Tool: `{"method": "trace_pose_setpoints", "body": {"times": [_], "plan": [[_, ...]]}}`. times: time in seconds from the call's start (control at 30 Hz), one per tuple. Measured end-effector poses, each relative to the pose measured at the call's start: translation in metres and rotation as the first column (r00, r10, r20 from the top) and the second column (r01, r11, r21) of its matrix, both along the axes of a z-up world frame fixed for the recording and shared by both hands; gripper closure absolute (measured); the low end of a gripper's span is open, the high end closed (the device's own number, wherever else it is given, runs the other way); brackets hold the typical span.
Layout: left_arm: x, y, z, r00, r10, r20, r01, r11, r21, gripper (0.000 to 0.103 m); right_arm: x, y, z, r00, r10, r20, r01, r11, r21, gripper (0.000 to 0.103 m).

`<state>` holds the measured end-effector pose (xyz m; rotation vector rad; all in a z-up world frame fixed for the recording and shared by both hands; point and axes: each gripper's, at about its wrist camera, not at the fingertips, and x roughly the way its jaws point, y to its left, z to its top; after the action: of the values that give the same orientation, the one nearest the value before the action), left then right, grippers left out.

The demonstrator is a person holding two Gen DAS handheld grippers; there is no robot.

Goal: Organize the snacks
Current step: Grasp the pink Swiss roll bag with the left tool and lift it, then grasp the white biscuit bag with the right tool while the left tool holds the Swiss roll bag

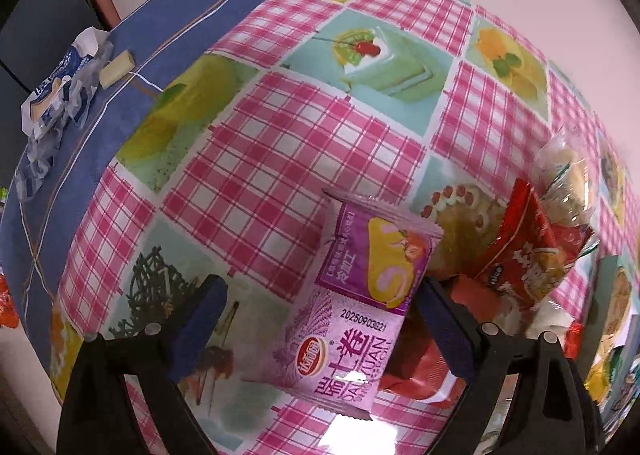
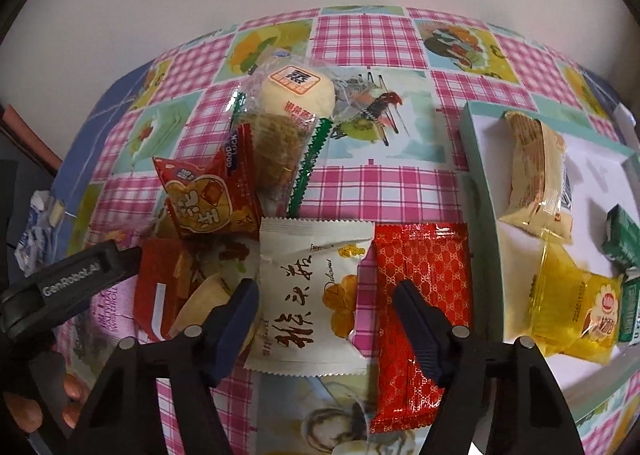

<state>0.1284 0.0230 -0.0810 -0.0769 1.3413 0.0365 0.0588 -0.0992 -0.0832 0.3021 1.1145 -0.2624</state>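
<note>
Two parted hand-held grippers: left [image 1: 320, 319] straddles purple packet [image 1: 360, 295], right [image 2: 326, 319] white packet [image 2: 312, 295].

The left gripper [image 1: 320, 319] stands wide open over a purple snack packet [image 1: 356, 307] on the checked tablecloth [image 1: 280, 159]; its pads seem clear of the wrapper.

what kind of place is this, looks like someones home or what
Most likely a home dining or kitchen table. It wears a pink checked oilcloth printed with cakes and fruit, stands against a plain wall, and carries loose wrapped snacks such as the purple roll-cake packet, with a shallow box holding sorted ones.
</note>
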Motion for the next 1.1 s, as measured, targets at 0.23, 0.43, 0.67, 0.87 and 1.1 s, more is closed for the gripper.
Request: {"method": "trace_pose_setpoints", "body": {"times": [0.23,0.43,0.67,0.87,1.1], "plan": [[-0.001,-0.003,-0.002,1.0,-0.008,0.003,0.008,1.0,0.028,0.022,0.004,0.011,-0.006,0.999,0.043,-0.023,-0.043,0.999,-0.023,0.039],[-0.003,-0.009,-0.001,1.0,-0.009,0.004,0.009,1.0,0.029,0.024,0.003,0.012,-0.012,0.998,0.048,-0.04,-0.05,0.998,-0.044,0.04],[-0.004,-0.004,-0.002,1.0,-0.008,0.01,0.007,0.999,0.035,0.024,0.0,0.02,-0.016,0.996,0.073,-0.053,-0.079,0.989,-0.124,0.04],[-0.005,-0.006,0.001,1.0,-0.021,0.022,0.021,0.999,0.025,0.045,0.0,0.021,-0.017,0.996,0.076,-0.049,-0.082,0.988,-0.131,0.04],[-0.006,-0.01,0.003,0.999,-0.031,0.028,0.03,0.999,0.028,0.055,-0.003,0.017,-0.015,0.997,0.066,-0.039,-0.07,0.989,-0.128,0.044]]}}
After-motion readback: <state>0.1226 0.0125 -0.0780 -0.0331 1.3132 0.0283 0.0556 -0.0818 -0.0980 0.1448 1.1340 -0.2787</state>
